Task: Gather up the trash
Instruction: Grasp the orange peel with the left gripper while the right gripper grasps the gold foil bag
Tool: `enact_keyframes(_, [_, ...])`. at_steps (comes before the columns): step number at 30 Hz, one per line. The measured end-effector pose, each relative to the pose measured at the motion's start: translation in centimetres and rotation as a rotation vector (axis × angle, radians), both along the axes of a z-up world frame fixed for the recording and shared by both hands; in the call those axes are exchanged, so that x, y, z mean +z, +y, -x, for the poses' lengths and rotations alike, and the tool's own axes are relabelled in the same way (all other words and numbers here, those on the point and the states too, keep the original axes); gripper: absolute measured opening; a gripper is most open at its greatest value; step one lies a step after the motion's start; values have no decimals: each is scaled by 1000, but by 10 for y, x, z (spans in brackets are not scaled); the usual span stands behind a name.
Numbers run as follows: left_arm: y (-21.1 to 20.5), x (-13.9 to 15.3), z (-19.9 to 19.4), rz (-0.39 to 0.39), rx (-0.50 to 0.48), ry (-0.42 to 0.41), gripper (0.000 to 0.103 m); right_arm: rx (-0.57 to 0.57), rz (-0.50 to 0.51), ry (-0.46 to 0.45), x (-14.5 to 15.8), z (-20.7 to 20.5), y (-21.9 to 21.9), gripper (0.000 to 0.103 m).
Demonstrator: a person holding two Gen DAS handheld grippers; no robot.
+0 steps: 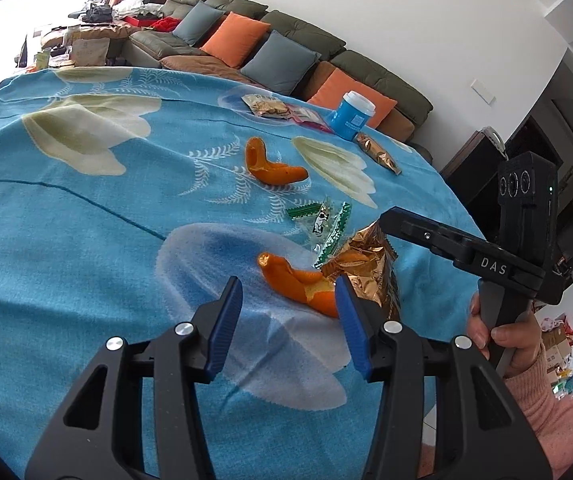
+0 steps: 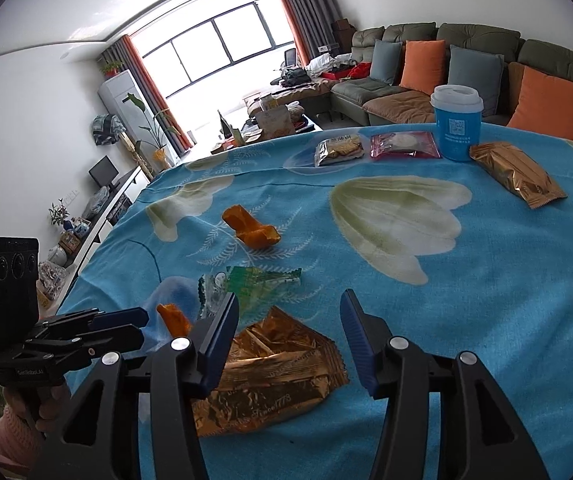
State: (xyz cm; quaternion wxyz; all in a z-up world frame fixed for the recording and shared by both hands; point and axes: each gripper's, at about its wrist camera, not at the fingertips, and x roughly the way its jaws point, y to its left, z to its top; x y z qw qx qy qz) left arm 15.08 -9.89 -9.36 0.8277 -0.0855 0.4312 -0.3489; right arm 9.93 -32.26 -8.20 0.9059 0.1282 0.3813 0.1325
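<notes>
On the blue flowered cloth [image 1: 66, 240] lie an orange peel [image 1: 298, 282], a crumpled gold wrapper [image 1: 370, 268], green-and-clear candy wrappers [image 1: 326, 224] and a second orange peel [image 1: 274, 166]. My left gripper [image 1: 288, 296] is open, its fingers on either side of the near peel, just above it. My right gripper [image 2: 288, 312] is open over the gold wrapper [image 2: 270, 372]; it also shows in the left wrist view [image 1: 390, 220]. The left gripper shows at the left of the right wrist view [image 2: 126, 322], beside the near peel [image 2: 174, 318]. The candy wrappers [image 2: 254, 280] and far peel [image 2: 250, 230] lie beyond.
At the far edge stand a blue cup with a white lid [image 2: 457, 122], a sealed gold snack pack [image 2: 516, 174], a red snack pack [image 2: 404, 145] and a biscuit pack [image 2: 338, 152]. A sofa with cushions [image 2: 466, 64] lies behind the table.
</notes>
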Motion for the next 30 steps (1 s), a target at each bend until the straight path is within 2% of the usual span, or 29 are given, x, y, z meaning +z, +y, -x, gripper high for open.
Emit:
enact_keyframes(6, [-11, -8, -8, -18, -10, 31, 44, 18, -32, 21, -7, 4, -5, 50])
enact_keyframes(12, [-20, -14, -17, -17, -17, 61, 36, 48, -55, 41, -11, 9, -6, 49])
enact_keyframes(14, [-22, -15, -19, -14, -15, 68, 33, 53, -49, 44, -12, 11, -6, 45])
enact_keyframes(15, [-22, -15, -20, -15, -13, 69, 31, 55, -45, 45, -13, 11, -6, 39])
enact_keyframes(17, [-23, -16, -20, -14, -22, 76, 19, 57, -45, 46, -13, 14, -7, 30])
enact_keyframes(18, [-24, -17, -20, -16, -27, 80, 17, 59, -47, 50, -13, 14, -7, 24])
enact_keyframes(25, [-25, -12, -14, -33, -24, 47, 17, 68, -33, 46, -11, 20, -8, 8])
enact_keyframes(30, [-14, -7, -9, -22, -6, 29, 17, 77, -36, 29, -6, 23, -8, 4])
